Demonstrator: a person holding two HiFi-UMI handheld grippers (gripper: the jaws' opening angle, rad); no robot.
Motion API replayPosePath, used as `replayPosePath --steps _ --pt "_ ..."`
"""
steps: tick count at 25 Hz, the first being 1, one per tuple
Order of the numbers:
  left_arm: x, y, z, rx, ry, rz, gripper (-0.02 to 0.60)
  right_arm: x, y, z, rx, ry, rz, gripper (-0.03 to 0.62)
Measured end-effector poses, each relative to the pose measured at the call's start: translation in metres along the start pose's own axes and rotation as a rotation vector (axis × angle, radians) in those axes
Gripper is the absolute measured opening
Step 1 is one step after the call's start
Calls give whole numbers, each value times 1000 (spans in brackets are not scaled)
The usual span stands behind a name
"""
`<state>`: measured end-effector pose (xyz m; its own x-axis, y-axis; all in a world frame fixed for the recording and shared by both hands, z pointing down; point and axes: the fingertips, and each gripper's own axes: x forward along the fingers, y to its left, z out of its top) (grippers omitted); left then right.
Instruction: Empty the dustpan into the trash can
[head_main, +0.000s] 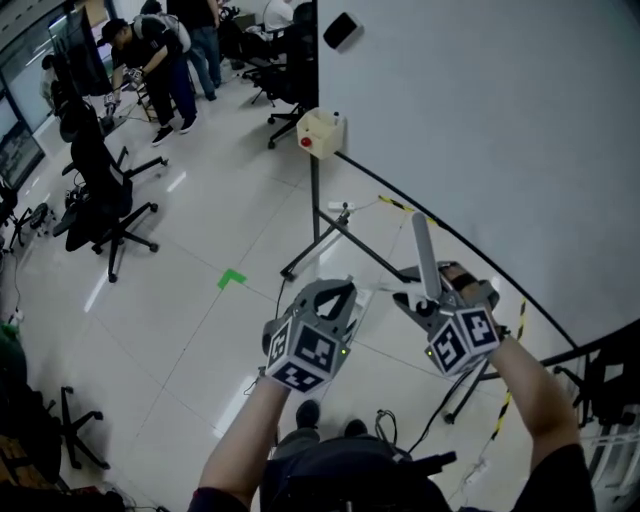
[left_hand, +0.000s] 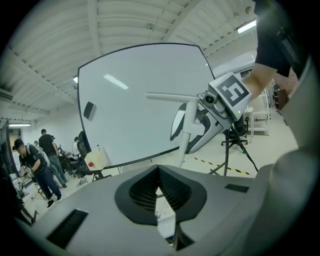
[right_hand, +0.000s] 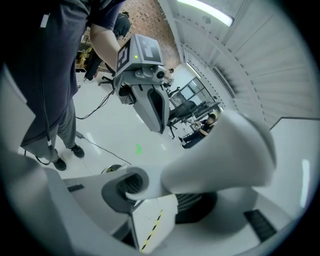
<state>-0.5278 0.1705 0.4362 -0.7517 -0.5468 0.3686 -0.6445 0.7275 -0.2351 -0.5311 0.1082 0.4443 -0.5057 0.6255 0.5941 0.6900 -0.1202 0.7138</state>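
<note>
The grey handle (head_main: 425, 250) is pinched by the right claw (head_main: 424, 298) alone; the left claw (head_main: 337, 290) is pressed together, empty. With only 1 grip, the handle could be twisted loose and dropped.

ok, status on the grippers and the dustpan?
Left gripper shut, empty. Right gripper shut on a pale handle, pointing up. No trash can in view. Stand on floor ahead.

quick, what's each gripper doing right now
left gripper: closed, empty
right gripper: closed on a grey handle
</note>
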Motion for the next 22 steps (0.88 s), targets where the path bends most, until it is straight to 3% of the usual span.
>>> replayPosePath --steps 10,22 --pt "-5 29 -8 -44 -40 -48 -2 -8 -31 13 74 55 -76 184" --pt "-29 64 7 -69 -141 -77 -2 -39 -84 44 206 121 -201 183"
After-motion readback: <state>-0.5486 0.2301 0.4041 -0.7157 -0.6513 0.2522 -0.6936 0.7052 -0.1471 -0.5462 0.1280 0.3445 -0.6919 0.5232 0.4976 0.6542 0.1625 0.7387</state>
